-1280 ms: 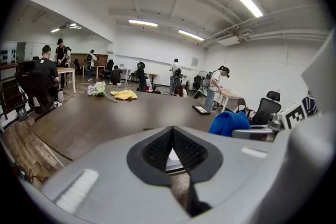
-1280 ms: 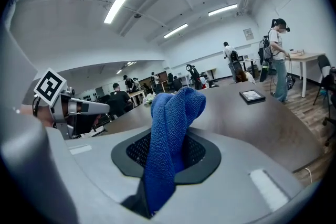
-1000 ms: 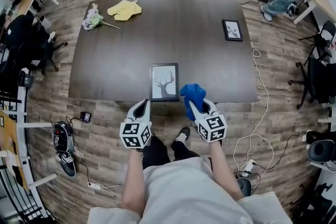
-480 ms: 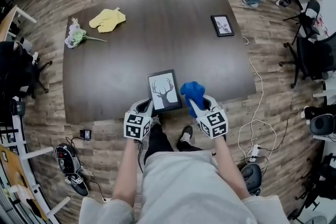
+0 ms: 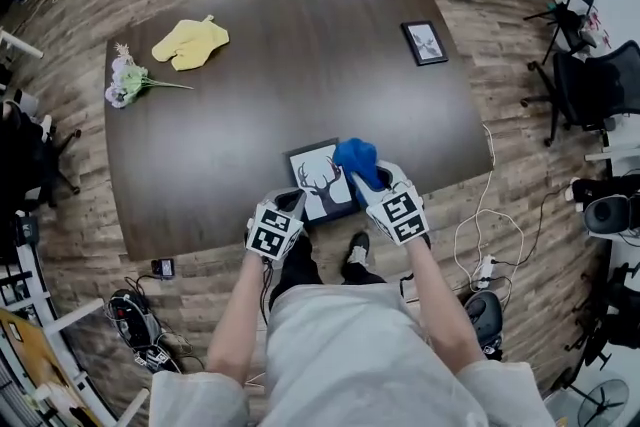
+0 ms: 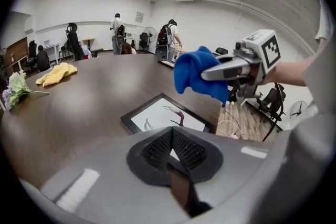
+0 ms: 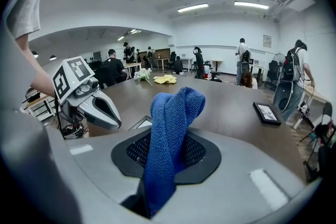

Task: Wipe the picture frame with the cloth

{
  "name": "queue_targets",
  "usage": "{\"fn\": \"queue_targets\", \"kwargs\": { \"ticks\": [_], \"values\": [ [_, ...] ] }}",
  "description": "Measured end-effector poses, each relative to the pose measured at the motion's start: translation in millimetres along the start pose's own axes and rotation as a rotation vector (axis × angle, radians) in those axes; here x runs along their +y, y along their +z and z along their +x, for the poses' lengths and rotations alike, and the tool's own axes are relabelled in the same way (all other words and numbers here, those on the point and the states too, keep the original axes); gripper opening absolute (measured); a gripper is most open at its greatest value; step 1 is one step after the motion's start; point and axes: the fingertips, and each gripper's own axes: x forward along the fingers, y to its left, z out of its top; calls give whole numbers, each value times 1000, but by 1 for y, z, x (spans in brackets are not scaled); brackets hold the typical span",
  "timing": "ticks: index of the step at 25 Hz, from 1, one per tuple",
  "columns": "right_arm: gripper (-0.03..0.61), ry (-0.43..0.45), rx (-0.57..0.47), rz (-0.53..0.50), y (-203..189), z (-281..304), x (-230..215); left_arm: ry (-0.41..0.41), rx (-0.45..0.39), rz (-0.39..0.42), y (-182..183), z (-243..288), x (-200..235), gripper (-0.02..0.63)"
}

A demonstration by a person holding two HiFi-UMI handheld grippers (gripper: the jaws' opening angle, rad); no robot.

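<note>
Head view. The picture frame (image 5: 318, 183) lies flat at the near edge of the dark table (image 5: 280, 65), a deer-antler print under glass in a thin black border. My left gripper (image 5: 291, 204) sits at its lower left corner. My right gripper (image 5: 372, 181) is over its right side with the blue cloth (image 5: 355, 157) bunched at the tip. A smaller frame (image 5: 425, 42), a yellow rag (image 5: 190, 42) and a flower sprig (image 5: 125, 83) lie well apart across the table.

Left gripper view. My jaws are together with nothing between the ribbed black pads. The frame is just beyond them, its glass glossy and catching glare. Whether I touch its edge, I cannot tell.

Right gripper view. My jaws are clamped on the cloth, a nubby terry weave, and a soft folded loop stands free above the pads.

Judgement: the wiping pass looks about to start. To do it well, lay the loose loop flat on the glass, not the hard jaw tips. The frame looks light and may skate on the smooth tabletop, so brace a corner with the left. Stroke across the glass, then along the border.
</note>
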Motion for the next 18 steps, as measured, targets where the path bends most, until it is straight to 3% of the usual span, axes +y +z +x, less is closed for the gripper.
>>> {"fn": "queue_targets", "kwargs": {
  "ticks": [6,18],
  "values": [
    [81,-14,42,-102,5,36,-2,-71,74,47,-7,20,-3,52],
    [81,-15,130,-245,-7,102,-15,-134,130,33,-30,42,6,52]
  ]
}}
